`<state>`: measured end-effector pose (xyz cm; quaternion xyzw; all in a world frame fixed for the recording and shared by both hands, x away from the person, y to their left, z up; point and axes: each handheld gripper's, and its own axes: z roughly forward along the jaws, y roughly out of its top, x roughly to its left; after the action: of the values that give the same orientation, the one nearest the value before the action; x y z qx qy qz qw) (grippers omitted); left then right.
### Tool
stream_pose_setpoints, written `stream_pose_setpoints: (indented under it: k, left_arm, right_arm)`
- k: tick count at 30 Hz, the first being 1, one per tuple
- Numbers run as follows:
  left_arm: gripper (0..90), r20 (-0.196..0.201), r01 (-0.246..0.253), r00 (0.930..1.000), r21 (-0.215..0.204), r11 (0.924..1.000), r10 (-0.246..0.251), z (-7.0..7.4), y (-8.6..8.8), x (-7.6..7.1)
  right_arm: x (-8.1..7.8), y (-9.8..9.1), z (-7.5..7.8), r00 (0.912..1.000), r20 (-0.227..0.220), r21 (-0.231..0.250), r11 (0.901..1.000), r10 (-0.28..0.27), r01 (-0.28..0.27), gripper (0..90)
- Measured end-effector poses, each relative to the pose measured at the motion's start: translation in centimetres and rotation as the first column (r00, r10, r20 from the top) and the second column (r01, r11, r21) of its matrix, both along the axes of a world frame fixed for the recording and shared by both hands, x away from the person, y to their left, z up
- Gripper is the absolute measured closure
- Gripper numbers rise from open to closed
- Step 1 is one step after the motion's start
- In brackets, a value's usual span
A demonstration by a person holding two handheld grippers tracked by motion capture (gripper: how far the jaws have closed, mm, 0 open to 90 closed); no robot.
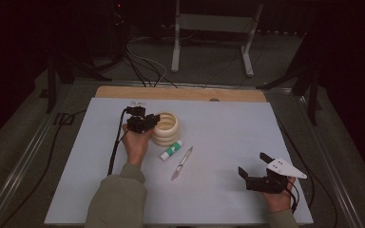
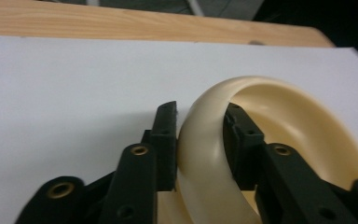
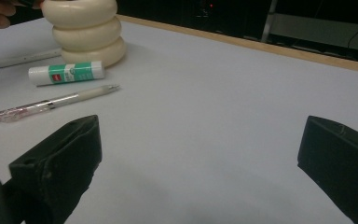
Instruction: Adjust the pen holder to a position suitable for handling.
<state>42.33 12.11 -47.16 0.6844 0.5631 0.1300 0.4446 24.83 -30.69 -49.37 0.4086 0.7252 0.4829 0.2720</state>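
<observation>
cream ring stack top rim pinched by left claw; right claw spread.

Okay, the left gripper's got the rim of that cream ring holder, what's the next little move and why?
Probably a small, straight lift with the left gripper. Its jaws straddle the wall of the top ring, one inside and one outside, and look closed on it. The stack of rings stands upright, with the glue stick and pen lying close beside it, so pulling sideways could knock them. The right gripper is open and away.
</observation>
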Motion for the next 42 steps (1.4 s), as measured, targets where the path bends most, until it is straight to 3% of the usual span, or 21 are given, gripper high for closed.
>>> stream_pose_setpoints:
  k: [5, 8, 14, 17, 20, 25, 36, 42]
  left_arm:
    - [53.4, 0.012, 0.028, 0.9995, -0.047, 0.9985, -0.028, 0.0, 0.2, 0.1]
    - [40.3, 0.033, 0.039, 0.9988, -0.069, 0.9968, -0.037, 0.2, 0.4, 0.0]
    - [13.6, 0.080, 0.026, 0.9966, -0.052, 0.9983, -0.022, 0.7, 0.4, -0.3]
    - [1.2, 0.090, 0.045, 0.9951, -0.045, 0.9980, -0.041, 0.8, 0.6, -0.4]
    - [0.1, 0.111, 0.045, 0.9929, -0.031, 0.9985, -0.041, 1.1, 0.9, -0.6]
    - [0.0, 0.132, 0.044, 0.9905, -0.042, 0.9982, -0.038, 1.6, 1.5, -0.9]
    - [0.1, 0.132, 0.096, 0.9876, -0.073, 0.9927, -0.086, 2.5, 3.0, -1.7]
    - [0.1, 0.147, 0.092, 0.9860, -0.081, 0.9924, -0.080, 3.2, 3.7, -2.3]
  right_arm:
    - [0.0, 0.0, 0.0, 1.0000, 0.001, -0.001, 1.0000, 0.000, 0.000, 0.0]
    - [0.0, 0.0, 0.0, 1.0000, 0.001, -0.001, 1.0000, 0.000, 0.000, 0.0]
    - [0.0, 0.0, 0.0, 1.0000, 0.001, -0.001, 1.0000, 0.000, 0.000, 0.0]
    - [0.0, 0.0, 0.0, 1.0000, 0.001, -0.001, 1.0000, 0.001, -0.001, 0.0]
    - [0.0, 0.0, 0.0, 1.0000, 0.000, -0.001, 1.0000, 0.001, -0.001, 0.0]
    - [0.0, 0.0, 0.0, 1.0000, 0.001, -0.001, 1.0000, 0.001, -0.001, 0.0]
    - [0.0, 0.0, 0.0, 1.0000, 0.000, 0.000, 1.0000, 0.000, 0.000, 0.0]
    - [-0.1, 0.0, 0.0, 1.0000, -0.001, 0.000, 1.0000, 0.001, -0.001, 0.0]
